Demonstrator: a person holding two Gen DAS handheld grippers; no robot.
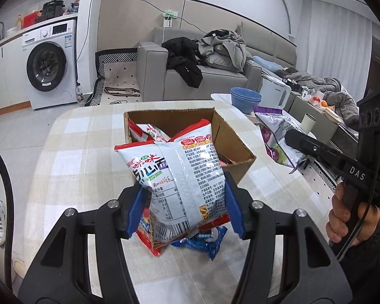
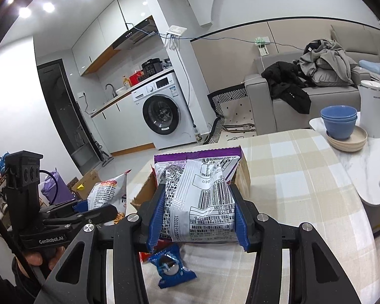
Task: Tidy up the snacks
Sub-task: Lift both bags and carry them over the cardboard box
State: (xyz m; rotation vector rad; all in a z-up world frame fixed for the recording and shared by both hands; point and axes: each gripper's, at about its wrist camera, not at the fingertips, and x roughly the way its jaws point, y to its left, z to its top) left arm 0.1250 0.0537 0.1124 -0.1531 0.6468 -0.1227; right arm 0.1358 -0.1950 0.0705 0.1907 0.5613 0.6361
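Note:
My left gripper (image 1: 183, 206) is shut on a red and white noodle snack bag (image 1: 179, 177) and holds it just in front of an open cardboard box (image 1: 230, 136) with other snack packs inside. My right gripper (image 2: 196, 216) is shut on a purple and white snack bag (image 2: 200, 197), held above the table near the box (image 2: 242, 177). That bag also shows in the left wrist view (image 1: 276, 136), to the right of the box. A blue cookie pack (image 2: 171, 268) and a red pack (image 1: 149, 240) lie on the checked tablecloth (image 1: 88, 152) under the grippers.
Stacked blue bowls (image 2: 338, 121) on a beige plate and a white kettle (image 2: 373, 106) stand on a marble side table at the right. A grey sofa (image 1: 215, 76) with piled clothes and a washing machine (image 1: 50, 63) are behind.

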